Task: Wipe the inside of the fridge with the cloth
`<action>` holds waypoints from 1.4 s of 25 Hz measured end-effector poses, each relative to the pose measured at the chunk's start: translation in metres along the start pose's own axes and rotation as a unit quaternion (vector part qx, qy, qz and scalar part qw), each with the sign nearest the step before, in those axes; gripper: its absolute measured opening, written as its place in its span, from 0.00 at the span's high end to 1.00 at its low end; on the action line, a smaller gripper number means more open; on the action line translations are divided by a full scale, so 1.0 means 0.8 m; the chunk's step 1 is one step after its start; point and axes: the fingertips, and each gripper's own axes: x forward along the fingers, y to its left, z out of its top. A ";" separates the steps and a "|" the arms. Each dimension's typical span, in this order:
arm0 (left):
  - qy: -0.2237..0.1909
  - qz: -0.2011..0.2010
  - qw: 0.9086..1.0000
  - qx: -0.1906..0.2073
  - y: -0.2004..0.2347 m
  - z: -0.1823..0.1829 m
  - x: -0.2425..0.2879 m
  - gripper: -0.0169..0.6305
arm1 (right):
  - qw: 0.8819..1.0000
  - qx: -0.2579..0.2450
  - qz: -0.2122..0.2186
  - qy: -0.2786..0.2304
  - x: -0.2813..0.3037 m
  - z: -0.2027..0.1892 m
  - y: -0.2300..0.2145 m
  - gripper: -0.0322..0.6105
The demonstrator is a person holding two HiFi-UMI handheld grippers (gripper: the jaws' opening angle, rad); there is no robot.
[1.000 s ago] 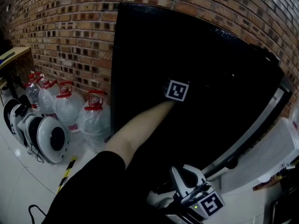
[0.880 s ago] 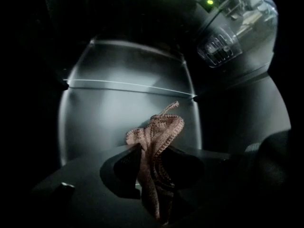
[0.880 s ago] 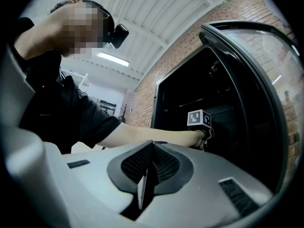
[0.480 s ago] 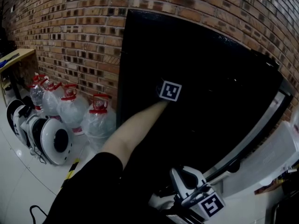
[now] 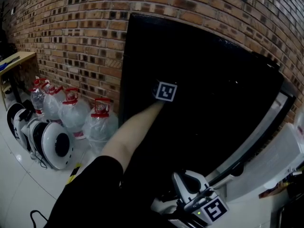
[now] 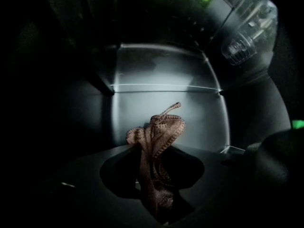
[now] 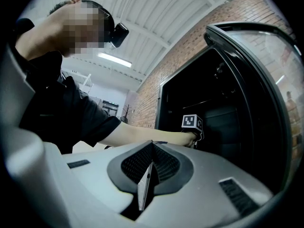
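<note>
L gripper [image 5: 166,91] leftward, cloth [image 6: 157,139] in jaws

The left arm [image 5: 132,137] was stretched straight out and level, the left gripper [image 6: 153,172] clamped on a cloth [image 6: 161,129]. The right gripper [image 7: 145,184] sat low by the body, jaws pressed together, empty

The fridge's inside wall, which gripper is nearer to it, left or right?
Left. The left gripper is inside the fridge, holding the cloth in front of the lit inner wall. The right gripper is outside, beside the open door, shut and empty.
</note>
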 end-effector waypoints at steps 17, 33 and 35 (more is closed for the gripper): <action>-0.099 -0.119 0.988 -0.015 -0.090 0.048 -0.110 0.77 | 0.999 0.008 -0.038 -0.012 -0.027 0.010 -0.024 0.94; -0.175 -0.249 0.952 0.019 -0.081 0.033 -0.372 0.77 | 0.997 -0.038 -0.057 -0.028 -0.011 0.010 -0.034 0.94; -0.179 -0.244 0.952 0.036 -0.068 0.021 -0.396 0.77 | 0.998 -0.023 -0.054 -0.035 -0.011 0.007 -0.030 0.94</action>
